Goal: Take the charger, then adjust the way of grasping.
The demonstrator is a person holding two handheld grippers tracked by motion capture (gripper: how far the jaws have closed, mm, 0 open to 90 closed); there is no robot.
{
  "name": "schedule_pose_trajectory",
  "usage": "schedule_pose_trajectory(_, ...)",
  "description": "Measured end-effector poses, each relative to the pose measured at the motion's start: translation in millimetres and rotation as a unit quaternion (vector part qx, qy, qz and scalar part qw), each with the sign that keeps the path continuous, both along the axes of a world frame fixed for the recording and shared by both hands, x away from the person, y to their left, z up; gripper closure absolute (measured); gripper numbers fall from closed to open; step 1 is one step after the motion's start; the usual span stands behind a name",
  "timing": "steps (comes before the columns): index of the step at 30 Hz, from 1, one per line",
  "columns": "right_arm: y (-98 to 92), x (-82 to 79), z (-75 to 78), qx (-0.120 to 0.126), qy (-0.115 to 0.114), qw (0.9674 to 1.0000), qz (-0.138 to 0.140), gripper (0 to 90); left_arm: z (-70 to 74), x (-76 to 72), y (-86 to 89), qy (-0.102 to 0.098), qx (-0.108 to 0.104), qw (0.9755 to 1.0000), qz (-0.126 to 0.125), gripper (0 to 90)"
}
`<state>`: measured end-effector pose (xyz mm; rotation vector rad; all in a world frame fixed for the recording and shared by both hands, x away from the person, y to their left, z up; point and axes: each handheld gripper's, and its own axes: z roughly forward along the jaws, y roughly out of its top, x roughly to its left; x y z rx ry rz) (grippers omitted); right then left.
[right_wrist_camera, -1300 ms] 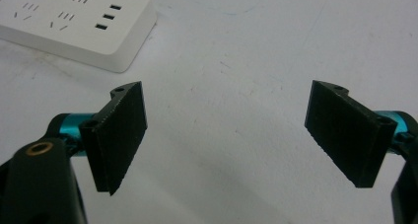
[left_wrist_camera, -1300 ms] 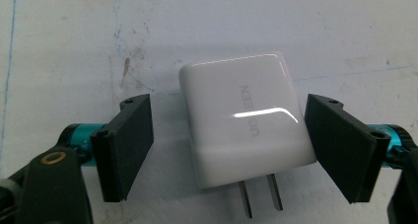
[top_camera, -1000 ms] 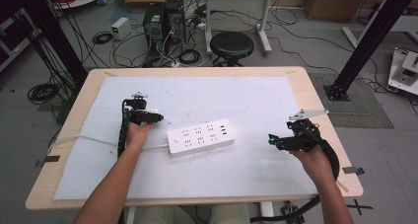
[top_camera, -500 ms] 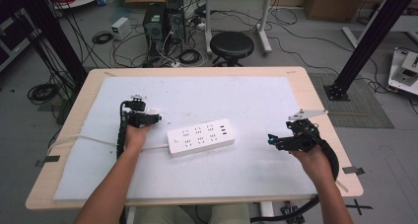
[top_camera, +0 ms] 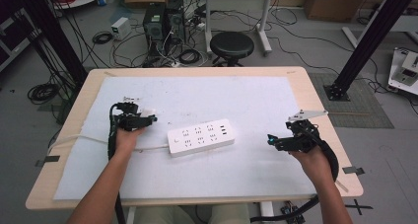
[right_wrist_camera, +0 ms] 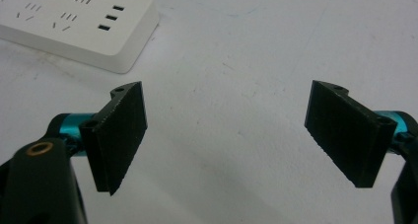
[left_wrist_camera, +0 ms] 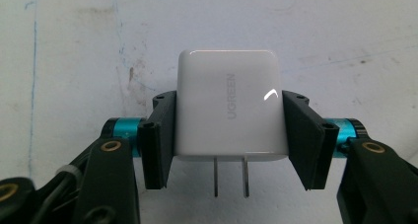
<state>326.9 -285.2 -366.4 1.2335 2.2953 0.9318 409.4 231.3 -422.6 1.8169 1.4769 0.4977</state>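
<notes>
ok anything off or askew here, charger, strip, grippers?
Nothing stands out. The left gripper holds the white charger squarely, prongs straight. The power strip lies flat and intact on the table. The right gripper is open.

Charger sides hidden behind the pads; power strip cut off by right gripper view's top and left edges; socket markings too small in high view.

A person's two forearms reach onto a wooden table covered by a white mat. The left gripper holds a small white charger. A white power strip lies mid-mat. The right gripper hovers near the right edge.
</notes>
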Motion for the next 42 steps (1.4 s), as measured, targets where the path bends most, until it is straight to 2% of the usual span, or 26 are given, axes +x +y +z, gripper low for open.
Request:
schedule_pose_trajectory(6, 0.5, -1.2, 0.6, 0.002, -0.005, 1.0, 0.002, 16.5, 10.1, -11.2, 3.9, -0.03, -0.006, 0.9991, -0.031, 42.8)
schedule_pose_trajectory(11, 0.0, -2.8, 0.8, 0.005, -0.004, 1.0, 0.001, 16.5, 18.2, -26.8, 8.7, -0.068, -0.012, 0.9955, -0.065, 42.7)
schedule_pose_trajectory(13, 0.1, -2.7, 0.7, 0.005, -0.006, 1.0, 0.002, 16.5, 22.6, -34.4, 11.2, -0.088, -0.014, 0.9927, -0.08, 42.7)
schedule_pose_trajectory(15, 1.0, -3.0, 1.2, 0.005, -0.004, 1.0, 0.001, 16.5, 25.8, -39.4, 11.9, -0.099, -0.01, 0.991, -0.09, 42.7)
schedule_pose_trajectory(20, 3.4, -2.0, 2.3, 0.006, -0.006, 1.0, 0.005, 16.5, 36.8, -56.9, 12.1, -0.135, -0.003, 0.9814, -0.136, 42.7)
schedule_pose_trajectory(22, 4.7, -2.0, 2.8, 0.004, -0.007, 0.9999, 0.007, 16.5, 40.0, -63.1, 11.5, -0.144, 0.001, 0.9786, -0.147, 42.7)
schedule_pose_trajectory(25, 6.7, -3.5, 3.9, 0.005, -0.007, 0.9999, 0.008, 16.5, 43.5, -70.5, 11.1, -0.152, 0.008, 0.9745, -0.165, 42.7)
schedule_pose_trajectory(26, 6.9, -3.5, 3.8, 0.004, -0.007, 0.9999, 0.011, 16.5, 44.9, -73.6, 10.9, -0.155, 0.009, 0.9724, -0.174, 42.6)
schedule_pose_trajectory(27, 7.8, -3.6, 3.7, 0.003, -0.01, 0.9999, 0.014, 16.5, 45.4, -74.6, 10.9, -0.156, 0.009, 0.972, -0.176, 42.7)
schedule_pose_trajectory(29, 9.8, -4.7, 4.1, 0.004, -0.012, 0.9997, 0.021, 16.5, 47.3, -77.8, 11.1, -0.16, 0.008, 0.9691, -0.187, 42.7)
schedule_pose_trajectory(31, 12.5, -5.4, 4.2, 0.006, -0.019, 0.9994, 0.03, 16.5, 48.8, -80.8, 10.8, -0.165, 0.007, 0.9654, -0.201, 42.7)
schedule_pose_trajectory(34, 16.0, -4.5, 4.0, 0.01, -0.012, 0.9994, 0.032, 16.5, 52.1, -85.0, 9.6, -0.173, 0.009, 0.9595, -0.222, 42.7)
schedule_pose_trajectory(35, 17.3, -3.9, 4.0, 0.009, -0.011, 0.9993, 0.033, 16.5, 52.7, -85.8, 8.9, -0.175, 0.006, 0.9584, -0.226, 42.7)
schedule_pose_trajectory(38, 20.1, -3.5, 5.5, 0.01, -0.008, 0.9993, 0.035, 16.5, 55.3, -88.8, 5.6, -0.183, 0.007, 0.9517, -0.246, 42.6)
schedule_pose_trajectory(42, 22.8, -2.7, 9.4, 0.015, -0.007, 0.9991, 0.038, 16.5, 56.9, -93.4, 0.4, -0.189, 0.005, 0.9464, -0.262, 42.6)
